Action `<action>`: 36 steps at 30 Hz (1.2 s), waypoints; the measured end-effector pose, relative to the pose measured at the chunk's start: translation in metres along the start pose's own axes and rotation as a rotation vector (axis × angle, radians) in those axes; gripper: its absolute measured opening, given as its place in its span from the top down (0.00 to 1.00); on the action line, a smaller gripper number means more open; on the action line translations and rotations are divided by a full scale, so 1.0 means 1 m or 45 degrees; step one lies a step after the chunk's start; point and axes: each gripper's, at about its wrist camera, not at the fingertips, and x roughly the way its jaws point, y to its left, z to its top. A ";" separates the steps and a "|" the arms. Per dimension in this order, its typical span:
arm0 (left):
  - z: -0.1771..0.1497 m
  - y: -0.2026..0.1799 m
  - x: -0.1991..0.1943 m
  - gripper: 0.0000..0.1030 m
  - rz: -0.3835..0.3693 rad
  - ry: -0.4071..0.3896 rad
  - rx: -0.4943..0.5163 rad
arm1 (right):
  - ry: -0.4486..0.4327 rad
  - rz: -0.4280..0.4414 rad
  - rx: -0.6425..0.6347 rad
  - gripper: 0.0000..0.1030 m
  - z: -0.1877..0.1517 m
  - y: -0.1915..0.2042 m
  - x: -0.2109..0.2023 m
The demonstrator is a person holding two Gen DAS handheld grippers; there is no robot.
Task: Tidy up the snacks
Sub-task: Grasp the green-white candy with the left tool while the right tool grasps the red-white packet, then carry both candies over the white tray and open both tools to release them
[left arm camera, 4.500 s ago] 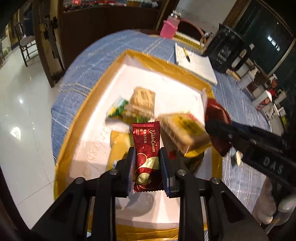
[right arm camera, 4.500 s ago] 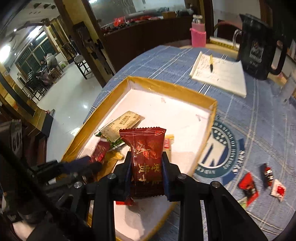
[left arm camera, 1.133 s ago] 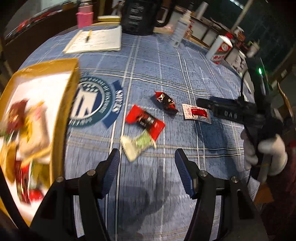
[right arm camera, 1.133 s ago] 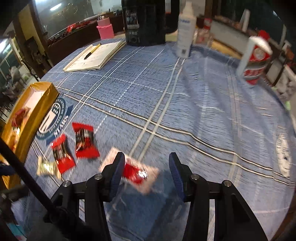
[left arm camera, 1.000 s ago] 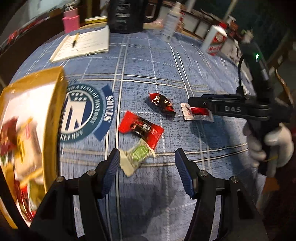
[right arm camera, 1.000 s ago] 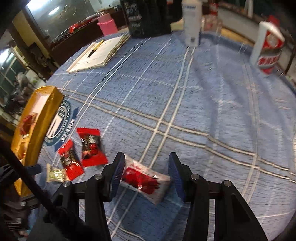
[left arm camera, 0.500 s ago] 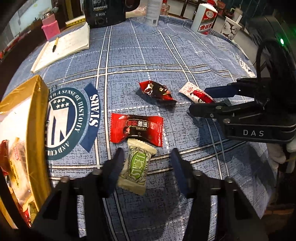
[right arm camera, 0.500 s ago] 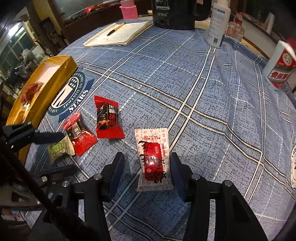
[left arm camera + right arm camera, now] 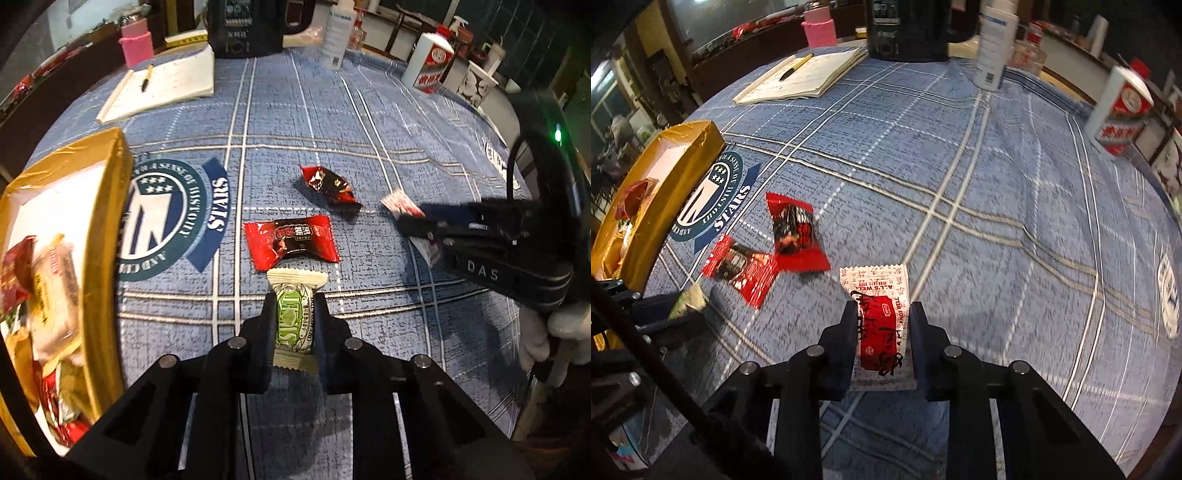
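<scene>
As both close | left gripper (image 9: pixel 294 325) pinches green snack (image 9: pixel 295 321) | right gripper (image 9: pixel 883 332) pinches white-red packet (image 9: pixel 881 325)

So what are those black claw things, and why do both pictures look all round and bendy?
They are hand-held grabbing tools, one in each of a person's hands. Each carries a small wide-eyed camera looking along its jaws, which bends the picture. One picture comes from the left tool, one from the right.

The left gripper has just closed its jaws on a cream and green snack. The right gripper has just been closing on a white and red packet, and its jaws look pressed against it.

On the blue checked tablecloth two red snacks still lie loose: a flat one and a crumpled one. On the left stands a gold box with snacks already inside.
</scene>
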 end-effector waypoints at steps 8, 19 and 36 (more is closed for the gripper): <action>-0.018 0.005 -0.045 0.81 -0.064 -0.105 -0.104 | -0.056 0.048 0.044 0.75 -0.025 0.004 -0.035; -0.061 0.049 -0.097 0.81 0.097 -0.181 -0.247 | -0.133 0.160 -0.083 0.74 -0.028 0.078 -0.077; -0.097 0.153 -0.114 0.81 0.228 -0.172 -0.494 | -0.149 0.263 -0.299 0.74 -0.004 0.207 -0.087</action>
